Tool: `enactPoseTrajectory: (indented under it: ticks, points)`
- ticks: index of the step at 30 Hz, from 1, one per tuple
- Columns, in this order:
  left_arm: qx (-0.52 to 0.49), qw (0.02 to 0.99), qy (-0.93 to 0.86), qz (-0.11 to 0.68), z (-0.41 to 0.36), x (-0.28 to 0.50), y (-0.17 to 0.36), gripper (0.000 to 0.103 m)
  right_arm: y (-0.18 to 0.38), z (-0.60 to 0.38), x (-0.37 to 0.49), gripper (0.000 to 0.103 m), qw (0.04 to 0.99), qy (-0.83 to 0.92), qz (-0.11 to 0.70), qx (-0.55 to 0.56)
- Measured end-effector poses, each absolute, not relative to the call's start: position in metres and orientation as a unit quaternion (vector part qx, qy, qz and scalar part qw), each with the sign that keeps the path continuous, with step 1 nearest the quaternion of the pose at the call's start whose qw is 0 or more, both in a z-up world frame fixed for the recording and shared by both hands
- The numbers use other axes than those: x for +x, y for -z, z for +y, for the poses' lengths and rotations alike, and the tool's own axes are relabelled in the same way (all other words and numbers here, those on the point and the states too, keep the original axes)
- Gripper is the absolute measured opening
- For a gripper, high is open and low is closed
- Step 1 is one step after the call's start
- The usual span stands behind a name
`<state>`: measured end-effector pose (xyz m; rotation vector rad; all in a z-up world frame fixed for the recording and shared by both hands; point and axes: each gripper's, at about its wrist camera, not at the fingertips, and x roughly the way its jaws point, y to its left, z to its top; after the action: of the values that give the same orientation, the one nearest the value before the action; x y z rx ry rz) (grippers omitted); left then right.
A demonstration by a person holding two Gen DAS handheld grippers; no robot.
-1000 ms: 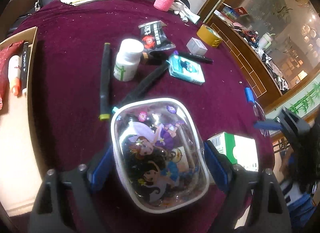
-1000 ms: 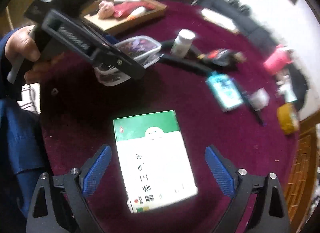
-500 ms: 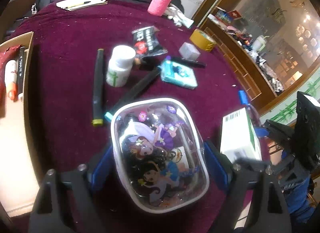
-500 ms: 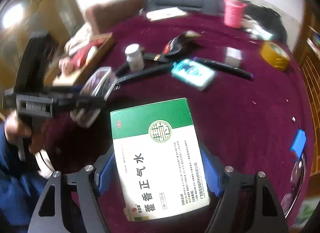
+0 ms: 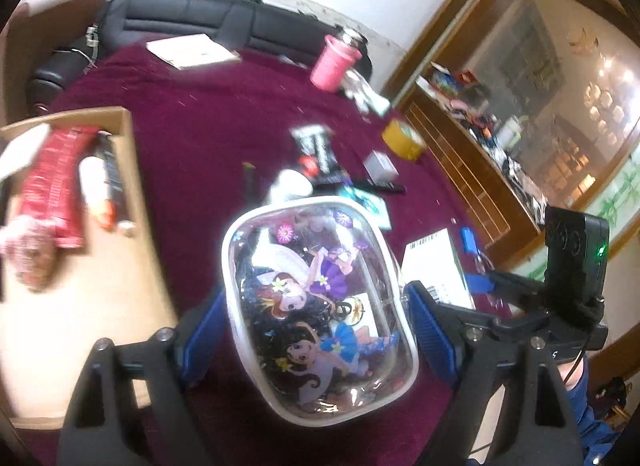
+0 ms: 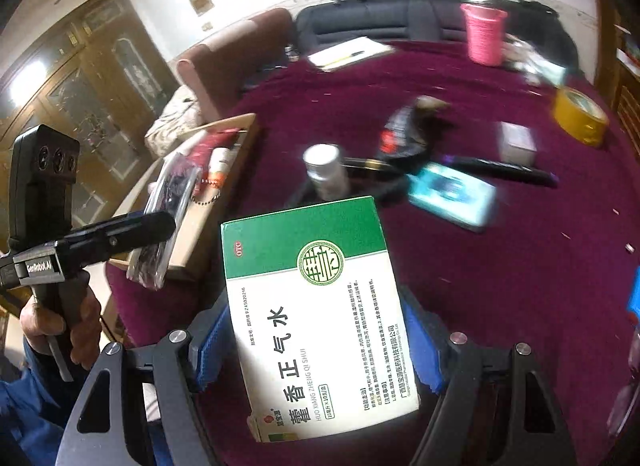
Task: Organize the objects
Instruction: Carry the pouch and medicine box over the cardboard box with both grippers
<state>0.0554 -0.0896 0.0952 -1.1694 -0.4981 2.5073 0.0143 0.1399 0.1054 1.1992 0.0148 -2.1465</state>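
Grippers carry one item apiece above a maroon tabletop: the left gripper, low in the left wrist view, is clamped by its blue pads on a clear cartoon-printed pouch that fills the centre of that frame, while the right gripper, low in the right wrist view, squeezes a green-and-white medicine box by its long sides, its jaws having just been closing onto the carton. Both loads appear lifted off the cloth. At the left edge of the left wrist view sits a shallow wooden tray that already contains a red packet and other small items, and in the right wrist view the pouch hangs at middle left, just at the tray's near rim. Loose on the cloth in mid-frame remain a white pill bottle, a teal card pack, a yellow tape roll and, in the upper right of the frame, a pink cup. Judging by the layout, the step in hand is delivery to the tray; doing it well likely means bringing the pouch over open tray floor clear of the red packet, lowering before releasing, and keeping the box level and back from the left hand until the pouch is down.
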Motion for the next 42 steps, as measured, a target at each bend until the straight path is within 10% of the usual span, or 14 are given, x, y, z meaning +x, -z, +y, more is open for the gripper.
enactPoseTrajectory:
  ticks: [21, 42]
  points:
    - [-0.405, -0.002, -0.888, -0.218, -0.262, 0.097, -0.083, 0.086, -0.106, -0.043, 0.015, 0.081, 0.421, 0.783, 0.01, 0.458]
    - [-0.457, -0.022, -0.881, -0.121, -0.256, 0.095, -0.056, 0.086, -0.062, -0.097, 0.003, 0.082, 0.374, 0.789, 0.012, 0.488]
